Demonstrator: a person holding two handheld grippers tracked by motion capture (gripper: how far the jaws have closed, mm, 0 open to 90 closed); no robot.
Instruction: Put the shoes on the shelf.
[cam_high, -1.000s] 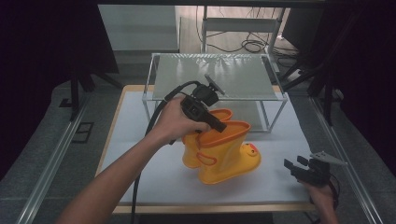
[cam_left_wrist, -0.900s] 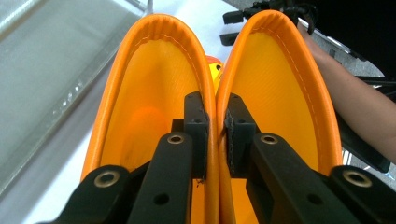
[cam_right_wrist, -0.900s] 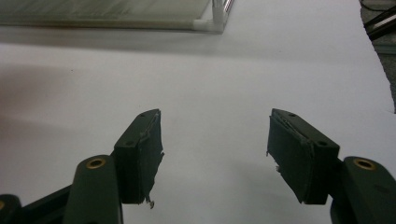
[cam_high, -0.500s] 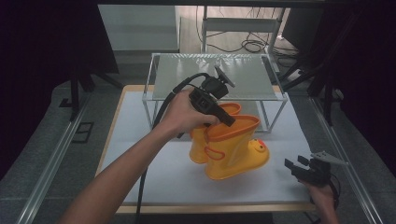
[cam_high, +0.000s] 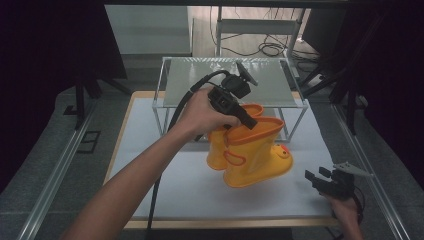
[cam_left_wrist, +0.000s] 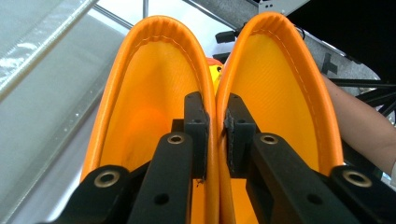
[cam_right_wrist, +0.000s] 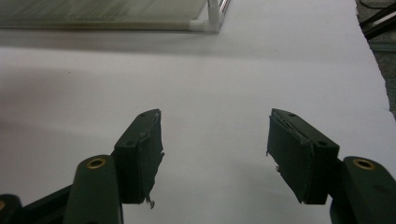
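Two orange rubber boots (cam_high: 250, 150) hang together from my left claw (cam_high: 240, 116), lifted off the white table (cam_high: 165, 185) and sitting just in front of the glass-topped rack (cam_high: 225, 82), which I use as my landmark. In the left gripper view I see why they travel as a pair: one pad (cam_left_wrist: 196, 126) is inside the one boot, the other pad inside its neighbour, and the two inner shaft walls are pinched flat between them, so the claw is narrow and clamped on both collars at once. I judge these boots light but floppy; the soft walls fold under the pads, and the toes, one with a little duck face, droop away from the rack and will swing if I move quickly. The rolled rim looks like the best hold, since it is thicker and less slick than the smooth shaft below it. My right claw (cam_high: 320, 180) rests low, well off to the near right of the rack, with its jaws standing wide apart and nothing between them, pointing across bare table toward the rack's corner post (cam_right_wrist: 213, 18)
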